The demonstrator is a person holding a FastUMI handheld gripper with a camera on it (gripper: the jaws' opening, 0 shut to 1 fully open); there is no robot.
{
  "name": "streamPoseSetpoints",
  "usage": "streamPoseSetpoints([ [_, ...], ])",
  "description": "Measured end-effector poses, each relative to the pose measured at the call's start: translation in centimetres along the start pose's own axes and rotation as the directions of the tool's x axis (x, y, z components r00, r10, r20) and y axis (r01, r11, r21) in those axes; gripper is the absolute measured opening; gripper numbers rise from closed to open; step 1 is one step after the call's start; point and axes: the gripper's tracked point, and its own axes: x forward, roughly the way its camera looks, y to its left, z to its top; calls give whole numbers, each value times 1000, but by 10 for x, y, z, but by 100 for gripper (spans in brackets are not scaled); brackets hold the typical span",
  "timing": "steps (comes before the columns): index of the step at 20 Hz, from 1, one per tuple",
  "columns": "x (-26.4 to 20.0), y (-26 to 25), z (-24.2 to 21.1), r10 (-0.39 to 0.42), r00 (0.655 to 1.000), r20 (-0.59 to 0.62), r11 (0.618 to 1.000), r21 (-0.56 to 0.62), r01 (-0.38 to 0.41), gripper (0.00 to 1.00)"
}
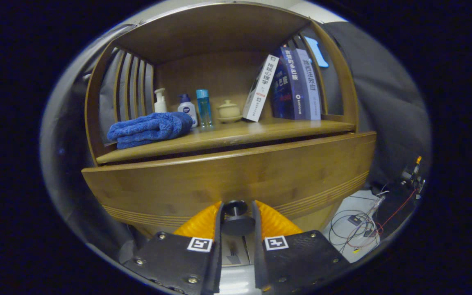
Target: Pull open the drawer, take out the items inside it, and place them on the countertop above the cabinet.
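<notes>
Tongs (237,213) clamped on drawer knob (236,209), 6 o'clock of drawer front (236,176). Drawer barely open; contents unseen; worktop (260,131) transfer pending.

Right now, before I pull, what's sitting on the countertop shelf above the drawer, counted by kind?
Books: 3
Bottles: 3 (pump bottle, white bottle, blue bottle)
Folded blue towel: 1
Lidded ceramic cup on saucer: 1
Total: 8
The tongs sit either side of the drawer knob, seemingly gripping it.
</notes>
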Motion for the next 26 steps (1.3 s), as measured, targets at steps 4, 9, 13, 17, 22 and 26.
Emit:
streamPoseSetpoints([
  [4,-31,-7,-8,-35,999,8,999,6,35,32],
  [9,-70,-14,-20,-77,997,-3,997,-22,77,32],
  [13,-91,-20,-31,-105,994,-22,994,-28,105,32],
  [17,-108,-22,-37,-122,992,-26,992,-40,120,32],
  [22,-128,-25,-44,-152,988,-40,988,-39,151,32],
  [26,-138,-26,-47,-155,987,-49,987,-48,152,32],
])
